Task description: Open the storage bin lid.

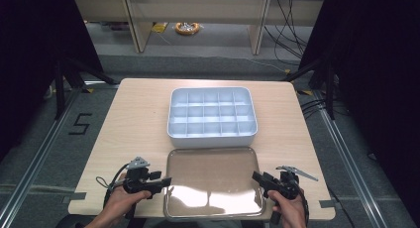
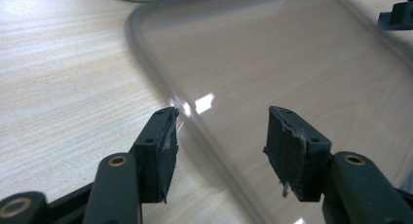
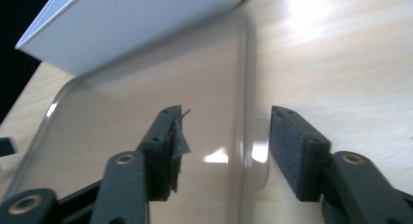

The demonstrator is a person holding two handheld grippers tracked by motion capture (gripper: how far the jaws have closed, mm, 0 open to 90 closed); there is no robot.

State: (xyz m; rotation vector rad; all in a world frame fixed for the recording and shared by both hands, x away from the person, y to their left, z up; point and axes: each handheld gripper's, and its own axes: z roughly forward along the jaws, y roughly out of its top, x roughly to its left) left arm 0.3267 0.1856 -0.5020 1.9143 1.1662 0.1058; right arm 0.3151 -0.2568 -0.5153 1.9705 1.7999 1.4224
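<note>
Both hands are coming in from the near edge, the left gripper and right gripper pointing inward at each other, jaws spread apart.

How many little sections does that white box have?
15. The white box at mid-table is divided into three rows of five: a far row, a middle row and a near row, all seemingly empty. The near wall partly hides the near row's floors.
</note>
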